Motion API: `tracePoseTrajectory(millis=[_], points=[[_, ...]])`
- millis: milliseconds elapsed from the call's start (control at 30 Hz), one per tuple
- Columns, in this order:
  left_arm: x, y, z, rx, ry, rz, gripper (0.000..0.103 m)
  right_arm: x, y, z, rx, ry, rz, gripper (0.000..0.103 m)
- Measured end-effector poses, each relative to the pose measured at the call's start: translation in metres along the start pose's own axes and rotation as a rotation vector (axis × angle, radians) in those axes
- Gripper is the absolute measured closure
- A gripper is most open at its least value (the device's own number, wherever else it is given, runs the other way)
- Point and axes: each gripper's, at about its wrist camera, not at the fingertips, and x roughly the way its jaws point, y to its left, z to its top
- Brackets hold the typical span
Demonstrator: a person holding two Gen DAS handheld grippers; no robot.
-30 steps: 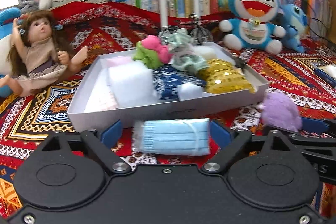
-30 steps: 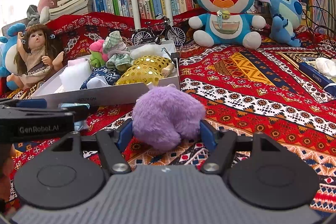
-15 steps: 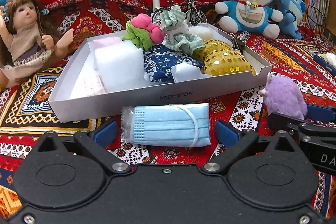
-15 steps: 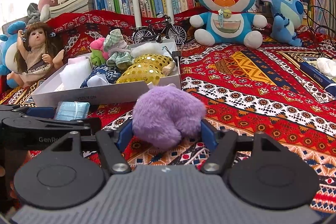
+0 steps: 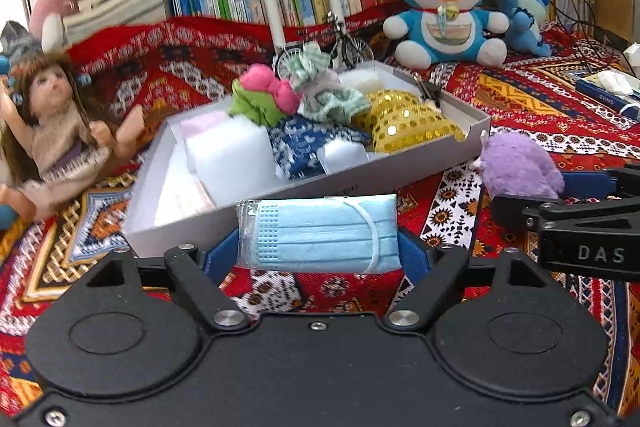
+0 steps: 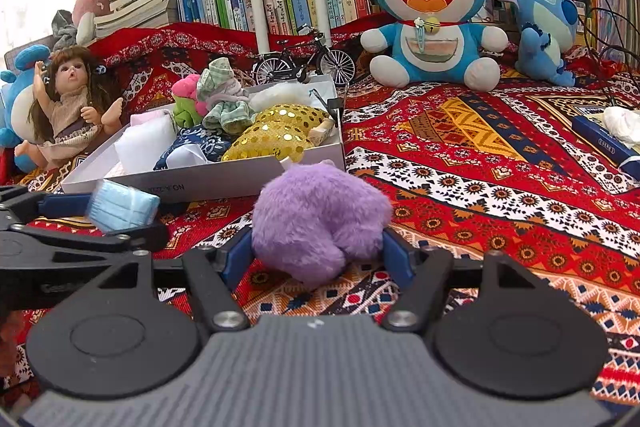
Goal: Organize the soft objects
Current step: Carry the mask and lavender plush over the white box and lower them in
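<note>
A sealed pack of light-blue face masks [image 5: 316, 233] lies crosswise between the pads of my left gripper [image 5: 318, 253]. Its jaws are closing, and both blue pads touch the pack's ends. In the right wrist view the mask pack [image 6: 122, 209] sits tilted in the left gripper [image 6: 120, 217], just in front of the box. My right gripper [image 6: 318, 255] is shut on a purple plush ball [image 6: 320, 215], which rests low over the patterned cloth. The shallow grey box [image 5: 400, 183] behind holds a white foam block, a gold sequin pillow, blue fabric and small cloth toys.
A doll [image 5: 60, 131] sits left of the box. A blue cat plush [image 6: 428, 11] and a blue alien plush [image 6: 548, 31] sit at the back right before bookshelves. A small model bicycle [image 6: 304, 63] stands behind the box. A dark box with white tissue [image 6: 608, 135] lies far right.
The left gripper's jaws have narrowed onto the mask pack and the view has rolled, so the box now looks tilted. The right gripper and purple ball have not moved.
</note>
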Motion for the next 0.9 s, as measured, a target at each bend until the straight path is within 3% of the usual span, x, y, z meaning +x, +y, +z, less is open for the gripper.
tracePoseTrajectory(millis=[333, 633, 900], points=[[-0.026, 0.035, 0.024, -0.045, -0.081, 0.035, 0.022, -0.017, 0.007, 0.028, -0.044, -0.057, 0.017, 0.034], [-0.012, 0.065, 0.035, -0.117, -0.06, 0.077, 0.022, -0.011, 0.015, 0.049, -0.05, -0.076, 0.038, 0.036], [0.018, 0.079, 0.049, -0.18, -0.025, 0.062, 0.022, 0.01, 0.046, 0.075, -0.139, -0.097, 0.09, 0.035]])
